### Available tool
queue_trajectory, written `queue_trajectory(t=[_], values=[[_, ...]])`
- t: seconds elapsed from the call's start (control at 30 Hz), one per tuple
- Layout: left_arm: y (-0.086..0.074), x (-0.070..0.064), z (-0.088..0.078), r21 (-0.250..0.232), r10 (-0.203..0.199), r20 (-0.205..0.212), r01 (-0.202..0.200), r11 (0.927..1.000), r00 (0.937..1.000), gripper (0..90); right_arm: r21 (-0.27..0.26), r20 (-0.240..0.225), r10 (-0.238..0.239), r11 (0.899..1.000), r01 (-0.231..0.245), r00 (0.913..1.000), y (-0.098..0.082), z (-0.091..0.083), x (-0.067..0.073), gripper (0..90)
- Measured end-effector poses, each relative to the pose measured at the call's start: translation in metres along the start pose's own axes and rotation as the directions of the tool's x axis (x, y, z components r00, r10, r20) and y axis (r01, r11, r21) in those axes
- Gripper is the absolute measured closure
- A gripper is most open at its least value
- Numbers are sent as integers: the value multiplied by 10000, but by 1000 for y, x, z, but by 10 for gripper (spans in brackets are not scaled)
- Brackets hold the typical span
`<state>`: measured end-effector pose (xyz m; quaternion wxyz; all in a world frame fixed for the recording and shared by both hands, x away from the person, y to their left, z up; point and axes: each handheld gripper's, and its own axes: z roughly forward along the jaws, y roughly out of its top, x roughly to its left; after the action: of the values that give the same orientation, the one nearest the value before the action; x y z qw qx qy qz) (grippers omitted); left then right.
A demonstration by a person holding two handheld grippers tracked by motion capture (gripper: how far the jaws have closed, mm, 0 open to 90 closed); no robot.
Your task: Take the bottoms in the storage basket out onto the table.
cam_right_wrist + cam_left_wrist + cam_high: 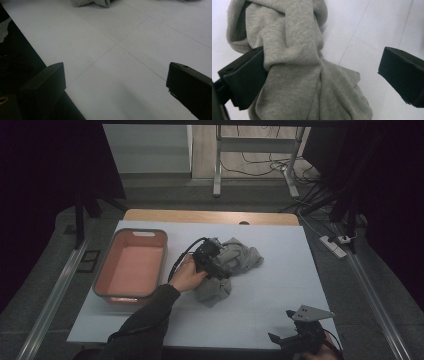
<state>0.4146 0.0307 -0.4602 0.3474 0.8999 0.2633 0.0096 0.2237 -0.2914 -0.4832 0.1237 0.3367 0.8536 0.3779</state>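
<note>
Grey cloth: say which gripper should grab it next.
Left. The left gripper is open right at the grey cloth, one jaw touching it. The right gripper sits open near the table's front edge.

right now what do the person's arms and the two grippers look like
The left gripper is black and boxy with a black cable looping from it; its jaws are matte black blocks. The left arm wears a dark long sleeve. The right gripper is black too, topped by a grey three-cornered plate.
</note>
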Motion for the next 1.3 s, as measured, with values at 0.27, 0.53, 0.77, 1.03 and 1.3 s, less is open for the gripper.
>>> queue_trajectory(t=[0.27, 0.53, 0.77, 1.03, 1.3], values=[[-4, -1, -6, -211, 696, -22, -696, 9974, 9976, 0, 7, 23, -9, 10000, 9, 10000, 0, 0, 0, 22], [-8, -4, -12, -133, -66, 327, 70, 9999, 9994, 0, 15, 37, -23, 10000, 23, 10000, 0, 0, 0, 22], [-12, -8, -17, -375, -166, 436, 182, 9991, 9989, 0, 22, 46, -25, 10000, 25, 10000, 0, 0, 0, 22], [-16, -12, -21, -396, -52, 388, 67, 9992, 9992, 0, 17, 48, -32, 10000, 32, 10000, 0, 0, 1, 22], [-20, -13, -27, -550, -168, 416, 191, 9983, 9990, 0, -6, 60, -52, 10000, 52, 10000, 0, 0, 1, 22]])
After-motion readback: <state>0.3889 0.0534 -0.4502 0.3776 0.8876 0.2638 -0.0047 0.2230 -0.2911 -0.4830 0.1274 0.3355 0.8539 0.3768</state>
